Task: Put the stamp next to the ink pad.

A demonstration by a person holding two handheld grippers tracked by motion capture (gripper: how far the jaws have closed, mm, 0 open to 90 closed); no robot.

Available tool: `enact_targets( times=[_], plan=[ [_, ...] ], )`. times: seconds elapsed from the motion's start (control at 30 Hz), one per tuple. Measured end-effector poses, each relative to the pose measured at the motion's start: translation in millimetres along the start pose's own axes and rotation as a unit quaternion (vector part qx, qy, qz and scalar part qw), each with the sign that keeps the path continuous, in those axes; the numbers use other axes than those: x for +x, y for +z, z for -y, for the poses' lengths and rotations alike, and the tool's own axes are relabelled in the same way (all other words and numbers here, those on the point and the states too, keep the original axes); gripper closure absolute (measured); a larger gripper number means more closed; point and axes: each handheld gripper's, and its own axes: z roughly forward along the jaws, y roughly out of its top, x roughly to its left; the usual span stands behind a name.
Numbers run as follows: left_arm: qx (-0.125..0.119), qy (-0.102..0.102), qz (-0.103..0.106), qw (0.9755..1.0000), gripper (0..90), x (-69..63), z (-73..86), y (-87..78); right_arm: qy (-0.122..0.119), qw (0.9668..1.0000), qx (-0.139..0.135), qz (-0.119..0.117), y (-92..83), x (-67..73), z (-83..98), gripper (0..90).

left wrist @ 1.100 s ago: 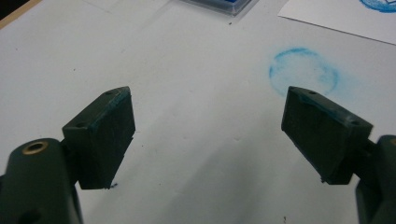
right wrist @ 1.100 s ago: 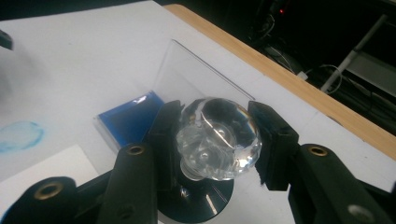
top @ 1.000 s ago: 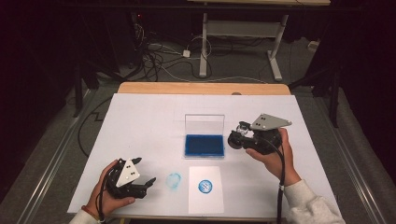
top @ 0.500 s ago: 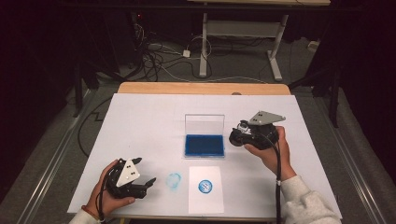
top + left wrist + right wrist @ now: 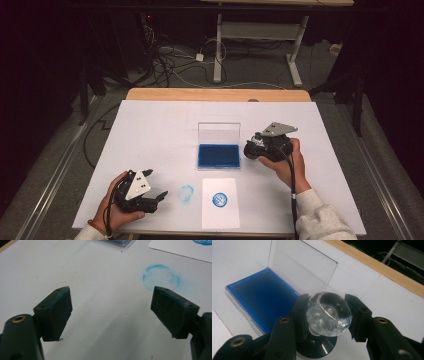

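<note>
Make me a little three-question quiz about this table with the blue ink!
1. True or false: the right hand-held gripper is holding a stamp with a clear knob.
2. Is the ink pad lid A) up, or B) closed?
3. What lies between the left hand-held gripper and the paper?

Key: 1. True. 2. A, the clear lid stands up behind the blue pad. 3. A faint blue ring stamped straight on the table.

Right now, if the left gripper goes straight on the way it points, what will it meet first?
Probably the blue ring smudge on the table; the left gripper is open and nothing solid lies ahead. Beyond is the paper.
</note>
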Motion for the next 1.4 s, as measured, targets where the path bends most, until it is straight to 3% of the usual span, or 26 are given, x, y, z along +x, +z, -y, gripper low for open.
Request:
enact_targets(
  times=[0.93,1.4],
  plan=[
    [0.007,0.003,0.005,1.0000,17.1,-1.1,0.2,2.0,-0.008,0.9991,0.042,0.005,22.1,7.3,13.3,56.9],
    [0.014,-0.002,0.012,0.9998,17.1,-2.2,0.5,3.2,-0.010,0.9989,0.044,0.009,24.8,8.2,15.5,52.7]
  ],
)
